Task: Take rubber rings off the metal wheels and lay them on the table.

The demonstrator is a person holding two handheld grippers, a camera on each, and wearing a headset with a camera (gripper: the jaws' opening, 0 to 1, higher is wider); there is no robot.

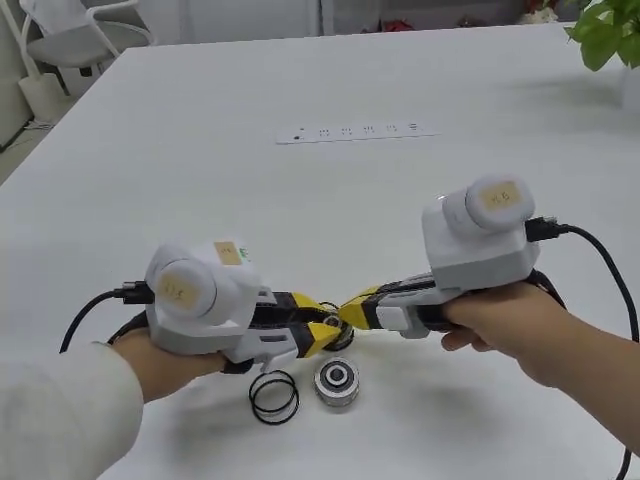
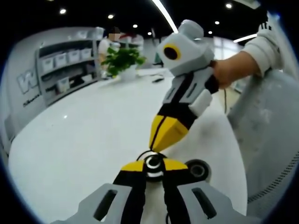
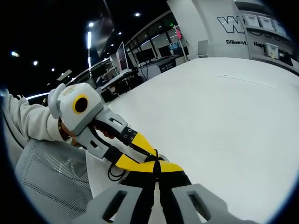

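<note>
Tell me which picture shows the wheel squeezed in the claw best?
The left gripper view: the wheel faces the camera, hub and all, squeezed in the left claw. The head view catches just its edge where the claws meet. The right gripper view gets a sliver past the right claw.

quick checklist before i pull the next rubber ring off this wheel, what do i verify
1. Left gripper clamped on the small silver metal wheel: ok.
2. Right gripper has its grip: cannot tell; jaws closed at the wheel's rim, and what they pinch is hidden.
3. Removed black rubber rings lying flat on the white table: ok.
4. Second metal wheel resting on the table, apart from both grippers: ok.
5. Bare table beside those rings for the next one: ok.
</note>
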